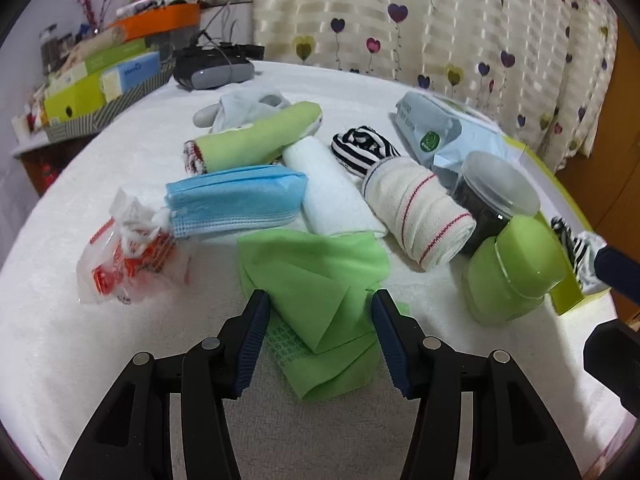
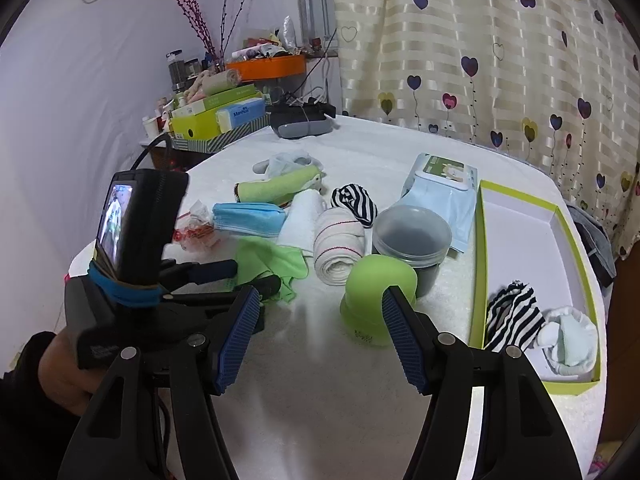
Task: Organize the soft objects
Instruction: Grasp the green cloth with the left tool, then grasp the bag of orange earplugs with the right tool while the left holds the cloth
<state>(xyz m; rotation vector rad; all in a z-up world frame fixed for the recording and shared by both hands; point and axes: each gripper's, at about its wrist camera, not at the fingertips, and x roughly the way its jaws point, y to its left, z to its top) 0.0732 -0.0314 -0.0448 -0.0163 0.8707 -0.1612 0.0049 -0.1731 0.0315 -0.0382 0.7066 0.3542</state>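
My left gripper (image 1: 318, 308) is open, its jaws on either side of a crumpled green cloth (image 1: 316, 276) on the white table; it also shows in the right wrist view (image 2: 250, 278). Beyond lie a stack of blue face masks (image 1: 232, 198), a white folded towel (image 1: 332, 196), a red-striped rolled towel (image 1: 420, 212), a green rolled cloth (image 1: 256, 140) and a black-and-white striped sock (image 1: 362, 148). My right gripper (image 2: 318, 308) is open and empty above the table. A green-edged box (image 2: 478, 280) holds a striped sock (image 2: 512, 316) and a white sock roll (image 2: 570, 344).
A green plastic bottle (image 2: 376, 300) and a lidded clear jar (image 2: 412, 240) stand between the cloths and the box. A wet-wipes pack (image 2: 444, 188), a plastic bag with red print (image 1: 120, 256) and a black device (image 1: 212, 66) also lie on the table. Stacked boxes (image 1: 100, 84) stand far left.
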